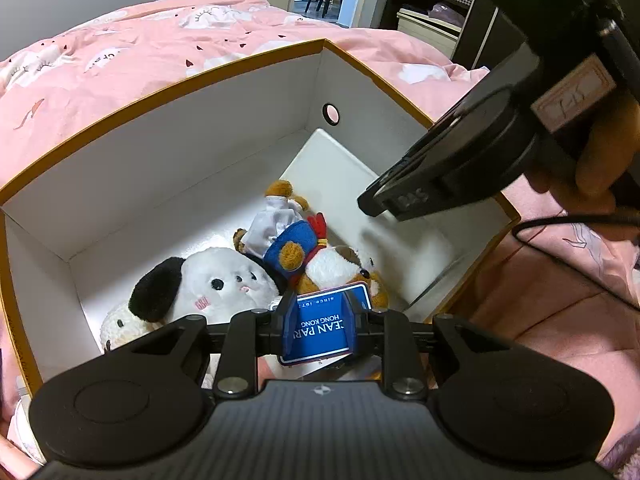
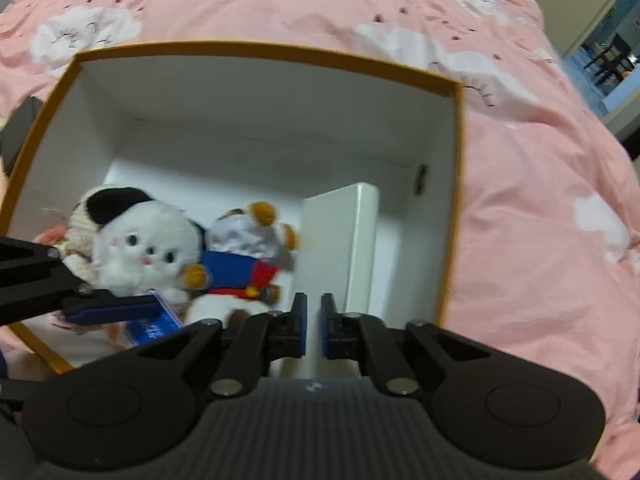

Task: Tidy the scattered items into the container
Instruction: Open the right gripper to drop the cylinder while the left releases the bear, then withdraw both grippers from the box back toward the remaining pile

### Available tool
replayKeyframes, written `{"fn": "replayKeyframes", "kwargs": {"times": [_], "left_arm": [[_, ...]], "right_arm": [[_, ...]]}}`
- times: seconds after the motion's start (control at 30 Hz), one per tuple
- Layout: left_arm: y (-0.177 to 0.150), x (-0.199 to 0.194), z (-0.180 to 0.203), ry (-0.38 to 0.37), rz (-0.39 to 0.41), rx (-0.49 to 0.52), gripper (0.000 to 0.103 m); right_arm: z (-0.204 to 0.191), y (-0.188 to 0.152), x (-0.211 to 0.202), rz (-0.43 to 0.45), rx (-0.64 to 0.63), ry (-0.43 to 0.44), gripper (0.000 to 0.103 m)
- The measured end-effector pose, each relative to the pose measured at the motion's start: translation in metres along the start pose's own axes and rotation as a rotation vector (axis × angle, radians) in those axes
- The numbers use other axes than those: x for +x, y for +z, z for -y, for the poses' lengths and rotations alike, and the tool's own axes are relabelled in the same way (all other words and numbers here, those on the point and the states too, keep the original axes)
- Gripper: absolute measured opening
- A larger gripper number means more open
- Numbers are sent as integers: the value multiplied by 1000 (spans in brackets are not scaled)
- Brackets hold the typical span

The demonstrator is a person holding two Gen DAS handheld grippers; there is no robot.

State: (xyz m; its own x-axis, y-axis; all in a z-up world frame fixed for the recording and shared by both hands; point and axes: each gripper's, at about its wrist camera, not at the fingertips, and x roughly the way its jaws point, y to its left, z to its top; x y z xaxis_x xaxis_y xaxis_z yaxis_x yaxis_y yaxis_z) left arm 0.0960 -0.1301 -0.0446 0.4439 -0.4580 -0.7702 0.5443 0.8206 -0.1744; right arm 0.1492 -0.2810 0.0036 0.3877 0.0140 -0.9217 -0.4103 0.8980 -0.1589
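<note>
**Blue card held over the toy box**

The blue card (image 1: 320, 326) is a flat, glossy rectangle with white lettering and rounded corners. It is clamped between the fingers of the left gripper (image 1: 320, 322), just above the box's near edge. Its face tilts up toward the left wrist camera, its long axis runs across the fingers, and the lettering reads upside down from there.

Below and beyond it lie soft, fuzzy toys: a white plush dog (image 1: 212, 284) with a black ear, face up, and a brown-and-white plush (image 1: 320, 256) in a blue and red outfit, leaning against the dog. A flat white carton (image 2: 340, 240) stands on edge beside them, against the box's right wall.

The box (image 1: 160, 92) is stiff cardboard, white inside with an orange-brown rim and a round hole in one wall. It sits on a pink patterned quilt (image 2: 520, 160).

The right gripper (image 2: 314, 326) hangs over the carton, its blue-padded fingers a narrow gap apart and holding nothing.
</note>
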Motion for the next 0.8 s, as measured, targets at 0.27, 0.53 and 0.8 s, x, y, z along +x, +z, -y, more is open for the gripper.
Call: {"fn": "replayKeyframes", "kwargs": {"times": [0.27, 0.53, 0.8], "left_arm": [[0, -7, -6, -26, 23, -33, 28], [1, -10, -5, -11, 21, -36, 28], [3, -42, 4, 102, 63, 13, 31]], "right_arm": [[-8, 0, -1, -13, -37, -21, 7], [-7, -12, -8, 4, -14, 20, 9], [-19, -22, -40, 152, 22, 110, 30]]}}
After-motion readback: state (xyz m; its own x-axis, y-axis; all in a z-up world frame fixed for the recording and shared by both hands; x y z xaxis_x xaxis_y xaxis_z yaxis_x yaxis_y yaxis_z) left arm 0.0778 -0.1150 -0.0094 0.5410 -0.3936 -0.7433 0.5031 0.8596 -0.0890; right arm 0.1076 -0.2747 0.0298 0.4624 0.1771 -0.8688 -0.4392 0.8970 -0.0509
